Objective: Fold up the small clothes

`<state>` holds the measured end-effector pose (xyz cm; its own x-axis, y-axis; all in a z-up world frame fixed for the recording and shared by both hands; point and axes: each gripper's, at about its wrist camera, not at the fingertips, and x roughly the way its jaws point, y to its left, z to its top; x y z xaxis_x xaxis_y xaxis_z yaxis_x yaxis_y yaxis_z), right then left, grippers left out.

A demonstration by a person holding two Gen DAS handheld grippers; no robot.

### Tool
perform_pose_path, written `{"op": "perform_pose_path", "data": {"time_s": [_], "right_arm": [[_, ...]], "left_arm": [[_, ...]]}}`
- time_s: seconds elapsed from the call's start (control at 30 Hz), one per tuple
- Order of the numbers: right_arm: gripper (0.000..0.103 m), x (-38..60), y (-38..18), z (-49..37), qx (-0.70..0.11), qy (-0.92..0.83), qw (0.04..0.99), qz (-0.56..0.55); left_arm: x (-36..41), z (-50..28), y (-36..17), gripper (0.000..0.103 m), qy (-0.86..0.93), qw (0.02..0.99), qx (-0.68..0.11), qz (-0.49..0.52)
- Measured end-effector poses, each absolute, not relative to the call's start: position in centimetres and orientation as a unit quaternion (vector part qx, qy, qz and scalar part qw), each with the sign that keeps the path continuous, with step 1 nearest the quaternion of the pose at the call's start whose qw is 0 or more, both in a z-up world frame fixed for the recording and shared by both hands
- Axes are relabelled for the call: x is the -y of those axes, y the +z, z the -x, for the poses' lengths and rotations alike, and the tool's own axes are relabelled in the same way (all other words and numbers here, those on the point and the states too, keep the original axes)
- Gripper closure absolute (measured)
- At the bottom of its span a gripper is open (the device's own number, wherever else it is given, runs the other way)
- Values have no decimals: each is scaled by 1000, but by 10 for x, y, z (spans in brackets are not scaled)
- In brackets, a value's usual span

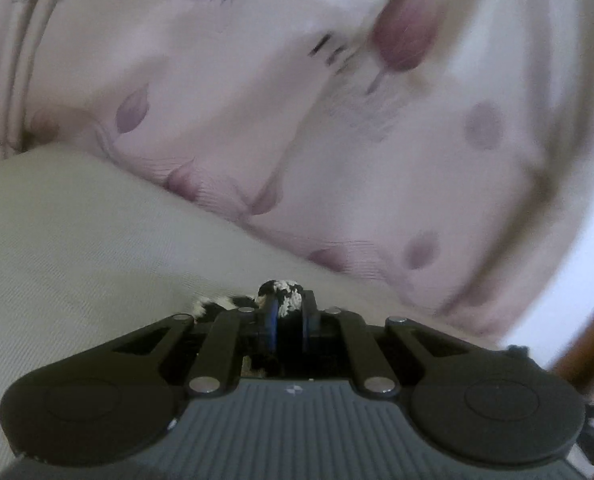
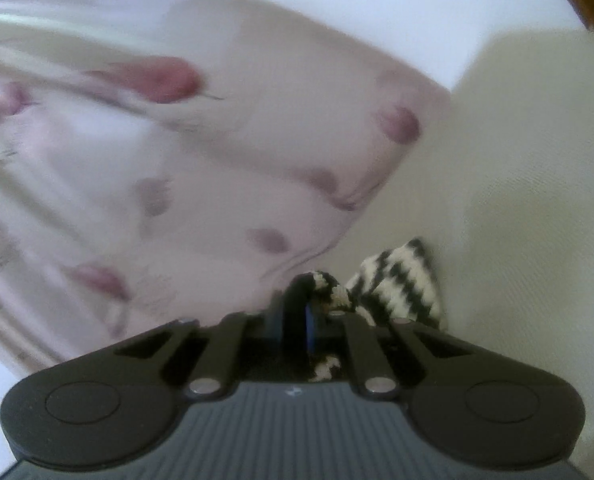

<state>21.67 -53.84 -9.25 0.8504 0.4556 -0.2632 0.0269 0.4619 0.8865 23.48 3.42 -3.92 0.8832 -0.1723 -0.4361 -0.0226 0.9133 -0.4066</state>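
A small black-and-white striped knit garment (image 2: 401, 284) is pinched in both grippers. In the left wrist view my left gripper (image 1: 288, 304) is shut on a bunched bit of the knit (image 1: 283, 294), which pokes out above the fingertips; more of it trails off to the left. In the right wrist view my right gripper (image 2: 301, 300) is shut on another edge of the same knit, and a striped flap stands up to the right of the fingers. Both views are blurred with motion. Most of the garment is hidden under the grippers.
A cream bed sheet (image 1: 77, 248) lies under the grippers. A pale pink pillow or quilt with purple flower print (image 1: 297, 120) bulks up behind, also in the right wrist view as flowered bedding (image 2: 157, 160). A brown wooden bed frame (image 1: 589, 340) shows at the right edge.
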Motion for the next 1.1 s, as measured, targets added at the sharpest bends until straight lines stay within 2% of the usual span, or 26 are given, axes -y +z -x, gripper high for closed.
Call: {"op": "perform_pose_path", "data": {"time_s": [0.07,0.1,0.13,0.17,0.2,0.23,0.27,0.3,0.33,0.4,0.6,0.77,0.8,0.87,0.9,0.93,1.0,1.1], "right_arm": [[89,539,-116,-242,-254,107,810,-518],[88,540,-126,-250,-261,100,808,-518],[87,540,-133,-253,-263,86,815,-509],[87,541,-136,-251,-259,78,822,-500],[86,542,-140,-244,-247,81,827,-499],[84,544,-142,-236,-234,90,828,-502],[79,545,-143,-227,-227,96,831,-499],[65,545,-142,-217,-226,92,841,-483],[47,545,-139,-207,-225,87,852,-465],[28,541,-138,-189,-231,81,868,-431],[25,521,-145,-160,-296,90,892,-328],[20,508,-148,-174,-306,125,881,-339],[20,502,-148,-179,-307,133,883,-331],[22,487,-147,-189,-316,152,886,-303],[46,478,-147,-193,-324,152,889,-284],[75,472,-149,-196,-338,149,889,-270],[80,473,-150,-197,-346,154,883,-279],[83,483,-147,-180,-342,160,877,-297]], "left_arm": [[-26,-262,-58,83,-38,951,-255,171],[-23,-269,-65,72,-26,954,-256,154],[-26,-269,-70,49,-19,957,-250,146],[-28,-268,-73,34,-17,960,-239,145],[-31,-263,-74,11,-14,962,-226,150],[-36,-257,-74,3,-7,966,-208,156],[-40,-250,-73,3,-5,969,-191,158],[-44,-245,-72,1,-8,970,-187,155],[-47,-242,-71,1,-11,969,-193,151],[-55,-236,-70,1,-15,966,-206,152],[-76,-227,-85,1,-25,954,-277,116],[-78,-234,-108,3,-90,920,-349,150],[-72,-234,-109,7,-89,925,-346,132],[-59,-231,-110,37,-94,929,-343,99],[-51,-230,-109,71,-102,929,-346,81],[-49,-227,-108,80,-115,925,-350,92],[-49,-220,-103,86,-102,927,-346,98],[-58,-204,-96,87,-104,926,-343,115]]}}
